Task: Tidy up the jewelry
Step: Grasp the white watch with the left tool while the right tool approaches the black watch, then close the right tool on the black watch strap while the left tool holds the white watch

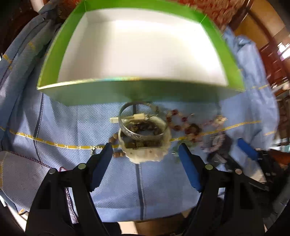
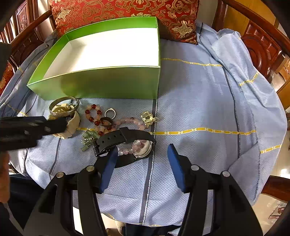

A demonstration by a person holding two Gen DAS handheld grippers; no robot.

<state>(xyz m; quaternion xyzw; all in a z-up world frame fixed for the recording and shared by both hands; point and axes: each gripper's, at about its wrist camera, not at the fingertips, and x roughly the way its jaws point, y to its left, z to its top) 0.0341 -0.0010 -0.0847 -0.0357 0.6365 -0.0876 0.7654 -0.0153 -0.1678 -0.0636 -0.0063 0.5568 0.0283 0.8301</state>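
In the left wrist view my left gripper (image 1: 145, 148) stands open over a cream watch (image 1: 145, 154). A silver bangle (image 1: 137, 135) lies on the watch and brown beads (image 1: 116, 145) lie beside it; the pads do not touch it. The empty green box (image 1: 137, 90) with a white floor stands just behind. In the right wrist view my right gripper (image 2: 142, 148) is open around the face of a black watch (image 2: 116, 138), which is tangled with a pink bead bracelet (image 2: 130, 120). A red-and-pink bead bracelet (image 2: 93, 116), two rings (image 2: 110, 113), a gold piece (image 2: 147, 117) and a green pendant (image 2: 88, 138) lie close by.
Everything rests on a light blue cloth (image 2: 199, 101) with yellow and dark stripes, spread over a carved wooden seat (image 2: 262, 47). A red embroidered cushion (image 2: 126, 9) leans behind the green box (image 2: 101, 81). The cloth to the right of the jewelry is bare.
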